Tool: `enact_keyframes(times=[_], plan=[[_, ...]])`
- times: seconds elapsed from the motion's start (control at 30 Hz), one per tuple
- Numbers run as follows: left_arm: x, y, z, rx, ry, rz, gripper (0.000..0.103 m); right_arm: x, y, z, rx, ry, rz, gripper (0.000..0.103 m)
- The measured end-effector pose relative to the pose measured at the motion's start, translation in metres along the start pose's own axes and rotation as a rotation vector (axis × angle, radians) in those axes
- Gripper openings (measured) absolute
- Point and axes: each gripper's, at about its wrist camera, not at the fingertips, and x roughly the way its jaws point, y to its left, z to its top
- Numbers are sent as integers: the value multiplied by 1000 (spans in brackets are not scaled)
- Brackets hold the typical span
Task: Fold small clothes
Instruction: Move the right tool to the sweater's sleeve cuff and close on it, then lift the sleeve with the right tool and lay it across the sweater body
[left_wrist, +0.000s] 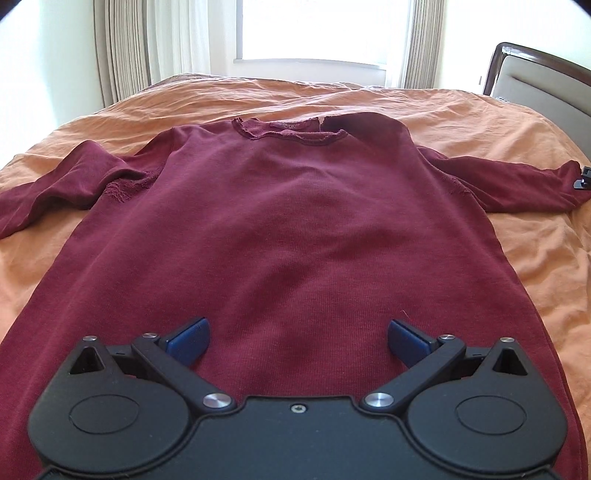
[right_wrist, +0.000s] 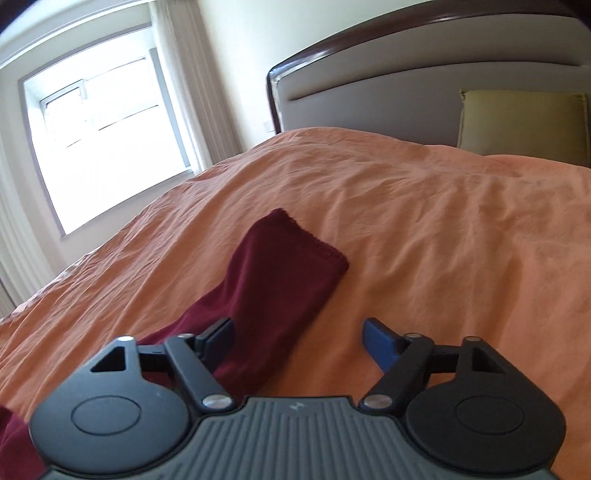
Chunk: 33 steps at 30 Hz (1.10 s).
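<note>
A dark red long-sleeved shirt (left_wrist: 288, 221) lies flat, front up, on the orange bedspread (left_wrist: 498, 122), collar away from me and both sleeves spread sideways. My left gripper (left_wrist: 297, 341) is open and empty over the shirt's lower body, near the hem. My right gripper (right_wrist: 297, 343) is open and empty just above the shirt's right sleeve (right_wrist: 280, 273), whose cuff points toward the headboard. A small black part of the right gripper (left_wrist: 583, 178) shows at that cuff in the left wrist view.
A padded headboard with a dark wooden frame (right_wrist: 406, 81) and a yellow-green pillow (right_wrist: 524, 122) stand at the head of the bed. A bright window (left_wrist: 314, 29) with beige curtains (left_wrist: 122, 48) is beyond the far bed edge.
</note>
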Motion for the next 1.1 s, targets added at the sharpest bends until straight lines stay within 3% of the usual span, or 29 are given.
enact_keyframes(times=[0.07, 0.13, 0.2, 0.4, 0.57, 0.67, 0.77, 0.87, 1.1], plan=[[0, -1, 0, 2, 0, 4, 102, 11, -2, 2, 25, -5, -28, 54], [0, -2, 0, 3, 1, 6, 102, 15, -1, 3, 26, -20, -37, 17], [-1, -2, 1, 2, 4, 6, 102, 12, 2, 5, -2, -28, -32, 6], [-15, 3, 6, -7, -6, -3, 102, -26, -23, 19, 71, -88, -62, 4], [-34, 6, 13, 17, -36, -14, 102, -27, -49, 24, 99, -23, -64, 5], [-43, 10, 20, 17, -40, -28, 102, -36, -45, 27, 105, -37, -52, 5], [-54, 19, 28, 3, -56, -32, 102, -65, -12, 36, 0, -130, -20, 5], [-67, 30, 34, -6, -87, -23, 102, -103, 40, 46, -145, -240, 72, 5], [-88, 67, 41, -37, -150, 25, 102, -194, 188, 31, -454, -360, 410, 5]])
